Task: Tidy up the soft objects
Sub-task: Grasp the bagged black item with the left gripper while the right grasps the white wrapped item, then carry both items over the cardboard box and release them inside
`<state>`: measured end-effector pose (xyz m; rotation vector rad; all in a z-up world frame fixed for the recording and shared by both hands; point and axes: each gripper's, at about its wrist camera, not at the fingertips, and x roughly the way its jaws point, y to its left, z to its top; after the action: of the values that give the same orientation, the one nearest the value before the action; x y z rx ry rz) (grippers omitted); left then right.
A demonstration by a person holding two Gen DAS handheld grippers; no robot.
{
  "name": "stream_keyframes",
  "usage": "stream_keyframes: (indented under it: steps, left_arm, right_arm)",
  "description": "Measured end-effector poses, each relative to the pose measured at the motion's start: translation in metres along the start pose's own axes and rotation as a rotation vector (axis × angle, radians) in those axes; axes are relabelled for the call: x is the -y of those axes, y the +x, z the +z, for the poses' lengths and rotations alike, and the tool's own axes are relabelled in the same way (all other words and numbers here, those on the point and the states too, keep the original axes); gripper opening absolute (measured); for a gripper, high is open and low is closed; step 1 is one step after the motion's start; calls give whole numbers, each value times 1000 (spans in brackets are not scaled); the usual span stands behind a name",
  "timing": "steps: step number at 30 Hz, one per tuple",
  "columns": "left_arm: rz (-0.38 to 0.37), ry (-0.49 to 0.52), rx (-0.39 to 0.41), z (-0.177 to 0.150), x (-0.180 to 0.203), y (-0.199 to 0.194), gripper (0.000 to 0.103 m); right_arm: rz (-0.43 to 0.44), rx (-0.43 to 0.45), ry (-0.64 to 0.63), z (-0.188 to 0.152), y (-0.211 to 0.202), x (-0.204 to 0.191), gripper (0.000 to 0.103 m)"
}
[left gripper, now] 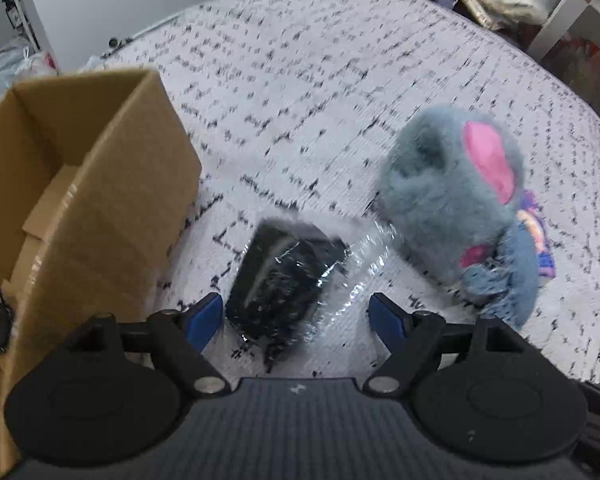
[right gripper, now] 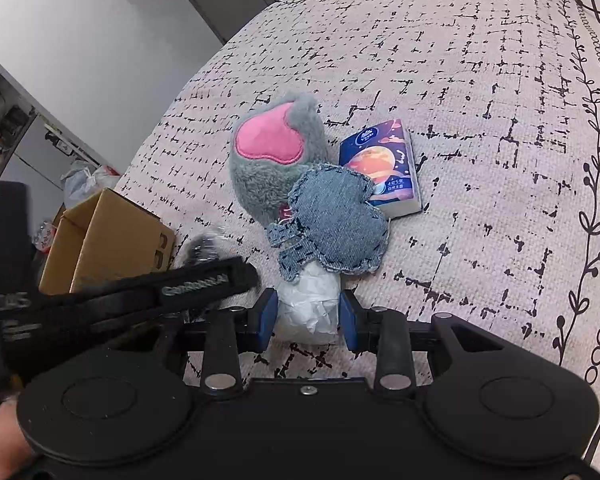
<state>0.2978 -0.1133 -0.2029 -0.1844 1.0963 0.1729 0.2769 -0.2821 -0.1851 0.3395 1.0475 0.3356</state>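
Note:
A black soft item sealed in a clear plastic bag (left gripper: 284, 280) lies on the patterned bedspread (left gripper: 320, 80). My left gripper (left gripper: 296, 316) hangs just over its near end, open, one blue pad on each side, not touching it. Right of it lies a grey plush toy (left gripper: 452, 200) with pink ears. In the right wrist view the plush toy (right gripper: 276, 160) carries a denim patch (right gripper: 336, 216). A white crumpled bundle (right gripper: 308, 312) sits just below that patch, and my right gripper (right gripper: 308, 316) is shut on it, pads pressing both sides.
An open cardboard box (left gripper: 80, 200) stands on the left, close to the bagged item; the cardboard box (right gripper: 100, 240) also shows beyond the left gripper's body (right gripper: 140, 292). A purple tissue pack (right gripper: 380, 164) lies against the plush. Clutter lines the bed's far edge.

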Motion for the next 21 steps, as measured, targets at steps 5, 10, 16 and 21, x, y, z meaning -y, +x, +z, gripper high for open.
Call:
stream_keyframes:
  steps: [5, 10, 16, 21]
  left_arm:
    - [-12, -24, 46, -5, -4, -3, 67]
    - [-8, -35, 62, -11, -5, -13, 43]
    - [-45, -13, 94, -14, -6, -39, 40]
    - [-74, 23, 123, -15, -6, -62, 40]
  right_arm:
    - [-3, 1, -6, -7, -8, -3, 33]
    - [-10, 30, 1, -12, -23, -5, 33]
    - [-9, 62, 1, -15, -38, -11, 33]
    - [3, 108, -3, -17, -53, -17, 33]
